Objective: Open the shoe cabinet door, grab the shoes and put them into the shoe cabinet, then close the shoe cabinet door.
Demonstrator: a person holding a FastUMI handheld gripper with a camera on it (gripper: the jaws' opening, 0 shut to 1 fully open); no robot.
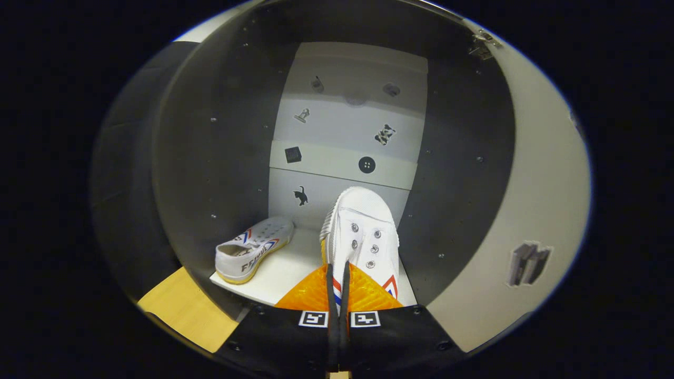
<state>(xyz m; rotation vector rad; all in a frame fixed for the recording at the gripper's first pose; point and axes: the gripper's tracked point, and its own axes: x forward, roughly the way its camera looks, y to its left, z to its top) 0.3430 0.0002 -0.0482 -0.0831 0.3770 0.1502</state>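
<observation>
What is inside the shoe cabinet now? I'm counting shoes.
Two white sneakers: one resting on the bottom shelf, another gripped by the gripper. Its heel is hidden behind the fingers.

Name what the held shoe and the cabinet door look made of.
Shoe, pinched between the gripper fingers: likely white canvas, matte, with metal eyelets and a ribbed rubber toe edge. Door: probably painted or laminated board, smooth pale face, metal hinge at its top.

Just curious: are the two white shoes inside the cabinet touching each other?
Apart. The gripper view shows bare white shelf between the left shoe and the shoe in the tool.
</observation>
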